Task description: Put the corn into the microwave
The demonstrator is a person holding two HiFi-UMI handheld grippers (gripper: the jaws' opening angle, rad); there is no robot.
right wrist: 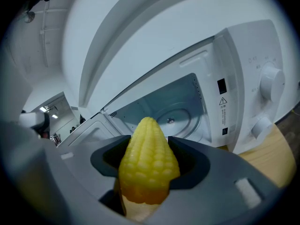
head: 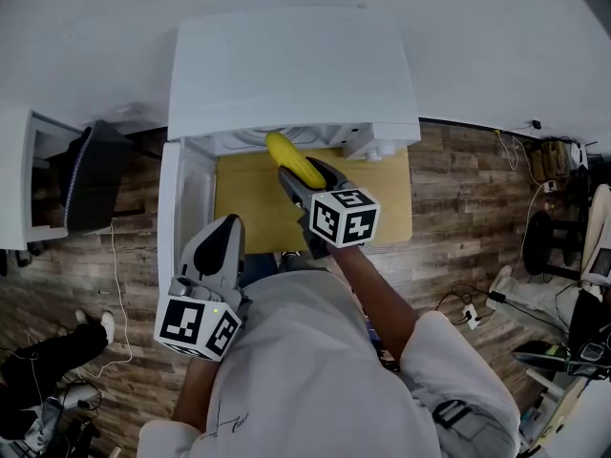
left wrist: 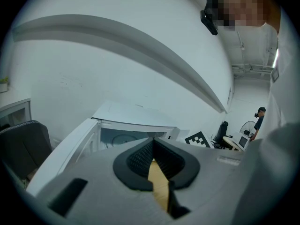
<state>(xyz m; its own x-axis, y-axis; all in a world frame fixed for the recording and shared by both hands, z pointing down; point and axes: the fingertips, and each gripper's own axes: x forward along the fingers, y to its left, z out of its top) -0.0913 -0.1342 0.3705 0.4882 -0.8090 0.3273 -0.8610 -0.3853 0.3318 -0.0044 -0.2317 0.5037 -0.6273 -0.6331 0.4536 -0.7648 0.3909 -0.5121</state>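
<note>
A yellow corn cob (right wrist: 149,161) sits clamped between the jaws of my right gripper (right wrist: 150,165), tip pointing at the open white microwave (right wrist: 234,93). In the head view the corn (head: 292,158) reaches the microwave's (head: 291,70) front opening, with the right gripper (head: 304,181) just behind it. The glass turntable (right wrist: 176,118) inside carries nothing. My left gripper (head: 221,241) hangs back near the open door (head: 177,208), jaws shut with nothing between them. From the left gripper view the left gripper (left wrist: 153,161) faces the microwave cavity (left wrist: 125,138).
The microwave stands on a small wooden table (head: 387,213) against a white wall. Control knobs (right wrist: 272,81) sit right of the cavity. A dark office chair (head: 91,175) stands at the left, cables (head: 468,308) lie on the wood floor at the right.
</note>
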